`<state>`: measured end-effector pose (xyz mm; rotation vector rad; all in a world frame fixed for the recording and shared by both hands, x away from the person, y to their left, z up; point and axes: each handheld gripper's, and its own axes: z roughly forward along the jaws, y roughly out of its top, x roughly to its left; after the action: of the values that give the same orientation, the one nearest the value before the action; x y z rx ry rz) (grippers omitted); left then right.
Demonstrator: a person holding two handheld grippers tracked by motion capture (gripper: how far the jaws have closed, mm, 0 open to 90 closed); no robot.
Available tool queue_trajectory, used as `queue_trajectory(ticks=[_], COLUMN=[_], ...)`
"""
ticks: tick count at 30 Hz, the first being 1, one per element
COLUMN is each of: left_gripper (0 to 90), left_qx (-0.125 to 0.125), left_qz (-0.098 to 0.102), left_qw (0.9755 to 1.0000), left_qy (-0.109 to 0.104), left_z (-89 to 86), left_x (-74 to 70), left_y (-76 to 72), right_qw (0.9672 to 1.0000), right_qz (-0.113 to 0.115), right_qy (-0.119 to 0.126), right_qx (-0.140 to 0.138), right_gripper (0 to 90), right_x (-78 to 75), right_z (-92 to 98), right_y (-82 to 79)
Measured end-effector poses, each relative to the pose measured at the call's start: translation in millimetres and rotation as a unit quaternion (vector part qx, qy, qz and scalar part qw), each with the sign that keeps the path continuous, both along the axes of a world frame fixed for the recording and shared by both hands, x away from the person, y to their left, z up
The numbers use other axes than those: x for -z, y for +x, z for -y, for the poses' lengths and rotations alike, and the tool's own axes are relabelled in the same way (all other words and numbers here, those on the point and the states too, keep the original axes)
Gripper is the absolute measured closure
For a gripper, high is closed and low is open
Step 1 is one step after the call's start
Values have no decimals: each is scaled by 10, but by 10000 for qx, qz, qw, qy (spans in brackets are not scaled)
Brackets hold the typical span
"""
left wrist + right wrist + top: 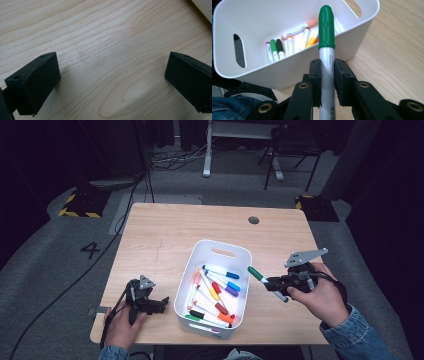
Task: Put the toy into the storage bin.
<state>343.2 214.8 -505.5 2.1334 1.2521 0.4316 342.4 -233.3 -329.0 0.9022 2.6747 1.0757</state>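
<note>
Clamping a white-barrelled marker with a green cap (pixel 326 45), the right gripper (pixel 278 284) hangs above the light wooden table (pixel 165 235) just beside the long right wall of the white plastic bin with slotted handles (pixel 220 251). Its two black jaws press on the barrel from either side, below the cap, and the capped end points up and toward the bin's rim; in the high view the marker (pixel 260 276) slants with its green end nearest the bin. The person's right hand (pixel 320 297), in a denim sleeve, wraps the gripper's body.

Inside the bin lies a loose heap of capped markers (pixel 214 295) in blue, purple, yellow, red, orange, black and green, mostly along the bin's length.

On the other side of the bin, near its lower left corner, the left gripper (pixel 162 304) rests low over the table with the person's left hand (pixel 122 322) behind it. Its jaws stand wide apart with bare wood grain between them, and a sliver of the bin's white wall shows at the upper right corner of the left gripper view.
</note>
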Motion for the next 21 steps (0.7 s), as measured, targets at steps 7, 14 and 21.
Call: queue_trajectory(ticks=[7,14,21], left_gripper=[1,1,0], left_qx=[-22,24,114], left_qz=[10,12,-15], left_qw=[10000,10000,9999], left_qy=[27,6,-10], left_z=[-2,-5,-15], left_x=[-5,0,0], left_y=[-9,-1,6], right_qw=[9997,9980,9973], right_qz=[74,217,199], right_qy=[31,156,207], right_qx=[-239,-564,-677], right_gripper=[771,771,770], right_x=[-75,-70,-48], right_z=[-195,-426,-573], right_y=[9,19,50])
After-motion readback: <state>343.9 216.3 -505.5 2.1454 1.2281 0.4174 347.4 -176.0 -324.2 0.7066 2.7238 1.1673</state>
